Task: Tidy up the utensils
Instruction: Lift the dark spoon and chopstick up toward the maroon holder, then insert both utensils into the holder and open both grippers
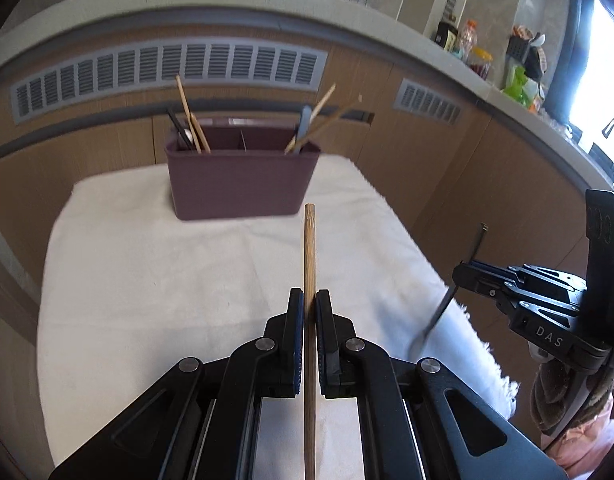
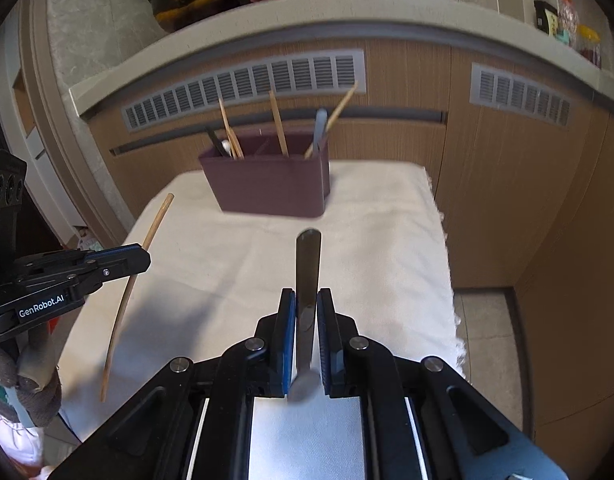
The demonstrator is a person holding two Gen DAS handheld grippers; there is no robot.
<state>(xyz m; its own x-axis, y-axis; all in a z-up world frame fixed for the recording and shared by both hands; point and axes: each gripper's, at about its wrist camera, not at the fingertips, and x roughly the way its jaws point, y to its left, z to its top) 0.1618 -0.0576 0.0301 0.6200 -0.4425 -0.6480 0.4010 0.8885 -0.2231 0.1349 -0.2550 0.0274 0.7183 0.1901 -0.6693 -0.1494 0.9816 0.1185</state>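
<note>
A maroon utensil holder point(image 1: 239, 184) stands at the far end of a white towel point(image 1: 167, 280); it also shows in the right wrist view point(image 2: 267, 184). It holds wooden chopsticks, a dark utensil and a pale blue handle. My left gripper point(image 1: 310, 300) is shut on a wooden chopstick point(image 1: 309, 248) pointing toward the holder, above the towel. My right gripper point(image 2: 307, 300) is shut on a metal spoon handle point(image 2: 307, 264), its bowl end near the camera. Each gripper shows in the other's view: the right gripper point(image 1: 463, 276) at right, the left gripper point(image 2: 143, 258) at left with its chopstick point(image 2: 135, 292).
Wooden cabinets with grey vents point(image 1: 167, 72) rise behind the towel-covered table. A grey counter point(image 1: 527, 108) at right carries bottles and jars. A tiled floor point(image 2: 483, 340) lies to the right of the table.
</note>
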